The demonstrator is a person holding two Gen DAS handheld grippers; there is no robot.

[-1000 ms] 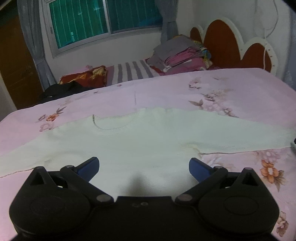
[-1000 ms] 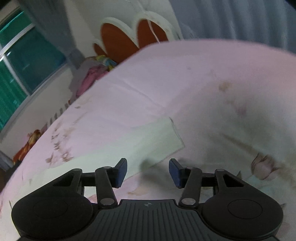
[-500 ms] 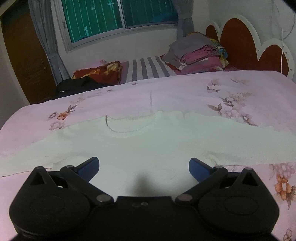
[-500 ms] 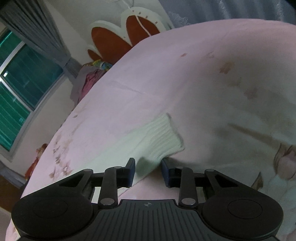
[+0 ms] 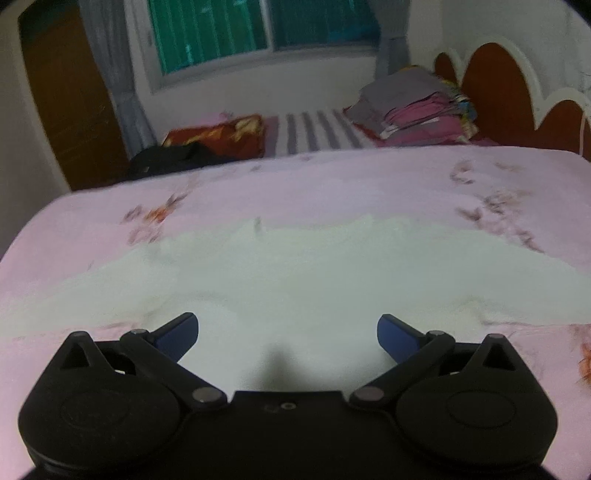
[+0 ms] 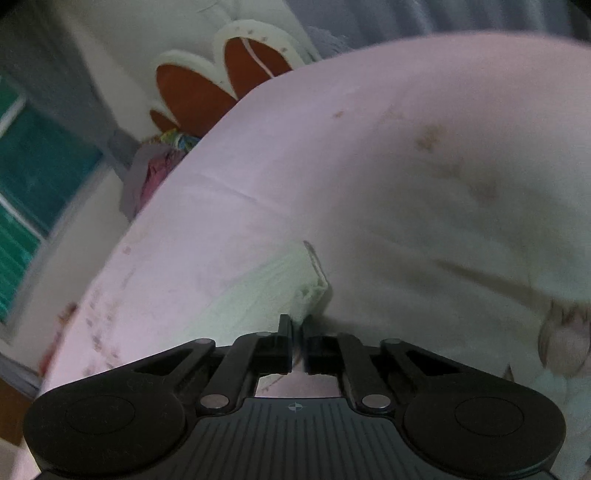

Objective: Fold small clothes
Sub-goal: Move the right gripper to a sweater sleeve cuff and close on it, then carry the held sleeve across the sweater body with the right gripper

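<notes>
A pale cream knit sweater (image 5: 295, 273) lies spread flat on the pink floral bedsheet (image 5: 332, 184), sleeves out to both sides. My left gripper (image 5: 287, 332) is open and empty, its blue-tipped fingers over the sweater's lower body. In the right wrist view the ribbed cuff of the sweater's sleeve (image 6: 291, 280) lies at the fingers. My right gripper (image 6: 297, 332) is shut on the near edge of this cuff, which bunches up at the fingertips.
A stack of folded clothes (image 5: 413, 103) sits at the far side by the brown and white headboard (image 5: 517, 85). A striped cloth (image 5: 317, 129), a red patterned pillow (image 5: 218, 136) and a dark garment (image 5: 173, 158) lie under the window (image 5: 258, 29).
My right gripper has closed from open onto the sleeve cuff. My left gripper has stayed open while its view shifted and tilted up over the sweater.
</notes>
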